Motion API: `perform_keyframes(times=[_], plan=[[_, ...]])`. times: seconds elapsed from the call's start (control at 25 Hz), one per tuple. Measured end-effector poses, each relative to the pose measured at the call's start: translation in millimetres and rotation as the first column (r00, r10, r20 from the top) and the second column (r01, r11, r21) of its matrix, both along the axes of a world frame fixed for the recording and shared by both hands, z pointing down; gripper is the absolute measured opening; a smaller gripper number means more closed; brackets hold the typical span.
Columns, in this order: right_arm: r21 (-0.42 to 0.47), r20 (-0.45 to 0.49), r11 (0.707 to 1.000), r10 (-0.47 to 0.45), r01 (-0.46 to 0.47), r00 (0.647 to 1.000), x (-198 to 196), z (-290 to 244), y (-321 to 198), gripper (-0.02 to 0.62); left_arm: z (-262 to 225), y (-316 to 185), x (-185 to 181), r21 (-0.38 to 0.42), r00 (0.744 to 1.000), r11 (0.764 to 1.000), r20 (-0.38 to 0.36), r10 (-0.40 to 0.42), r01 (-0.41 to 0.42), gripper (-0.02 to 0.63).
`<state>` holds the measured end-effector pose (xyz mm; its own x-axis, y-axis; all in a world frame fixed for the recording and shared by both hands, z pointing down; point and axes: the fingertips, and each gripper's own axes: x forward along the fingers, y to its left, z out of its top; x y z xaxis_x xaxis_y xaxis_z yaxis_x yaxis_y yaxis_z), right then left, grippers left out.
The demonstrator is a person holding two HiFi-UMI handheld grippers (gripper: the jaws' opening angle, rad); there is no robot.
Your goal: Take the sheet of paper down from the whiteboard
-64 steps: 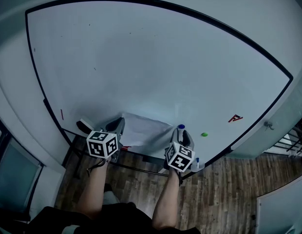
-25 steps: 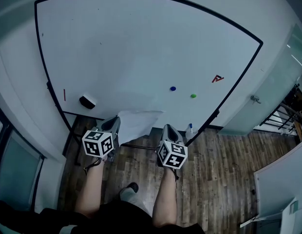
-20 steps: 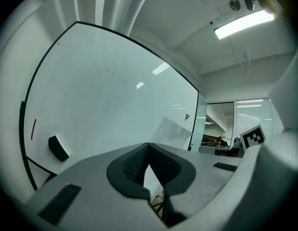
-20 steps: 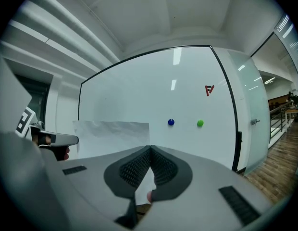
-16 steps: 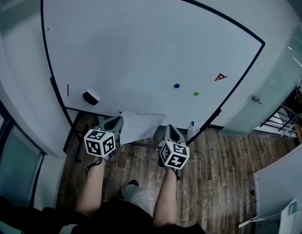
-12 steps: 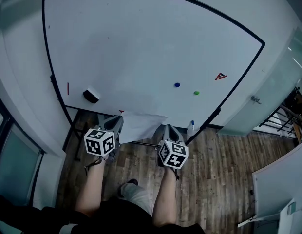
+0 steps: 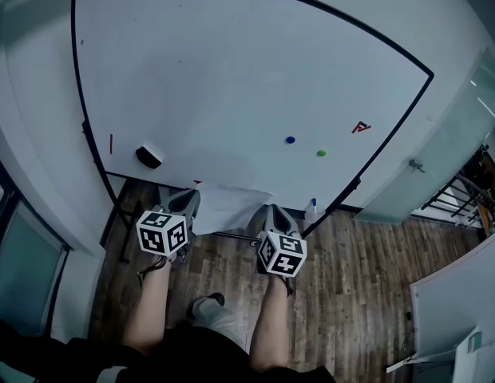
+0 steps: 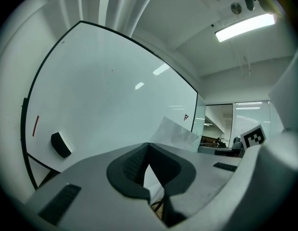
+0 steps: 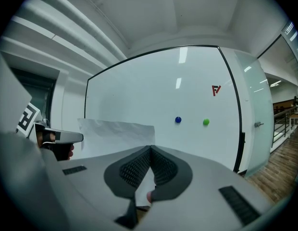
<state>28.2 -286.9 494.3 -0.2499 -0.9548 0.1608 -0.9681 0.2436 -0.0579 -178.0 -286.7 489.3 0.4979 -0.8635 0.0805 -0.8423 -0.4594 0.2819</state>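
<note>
While my left tongs (image 7: pixel 189 199) and right tongs (image 7: pixel 273 211) each clamp the thin white paper sheet (image 7: pixel 229 203), I judge it free of the black-framed whiteboard (image 7: pixel 231 78); only setting-down remains.

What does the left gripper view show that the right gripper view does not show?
Only the left gripper view: a black eraser, a red stroke and a ceiling lamp. Only the right gripper view: a blue magnet and a green magnet. Both: the whiteboard, a red letter mark, and the sheet of paper, pinched by the left tongs and the right tongs.
</note>
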Motion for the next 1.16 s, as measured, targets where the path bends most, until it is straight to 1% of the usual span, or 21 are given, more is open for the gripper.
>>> perform_keyframes(times=[0.32,1.16], plan=[[-0.007,-0.023,1.000,-0.031,0.030,0.999,-10.0,4.8,0.5,0.025,2.5,1.0,0.3,-0.003,1.000,1.000,0.004,0.004,-0.004,0.020],[-0.040,-0.037,0.998,-0.051,0.049,0.998,-21.8,14.0,-4.0,0.025,8.8,0.0,-2.4,-0.021,1.000,1.000,0.014,0.006,-0.005,0.020]])
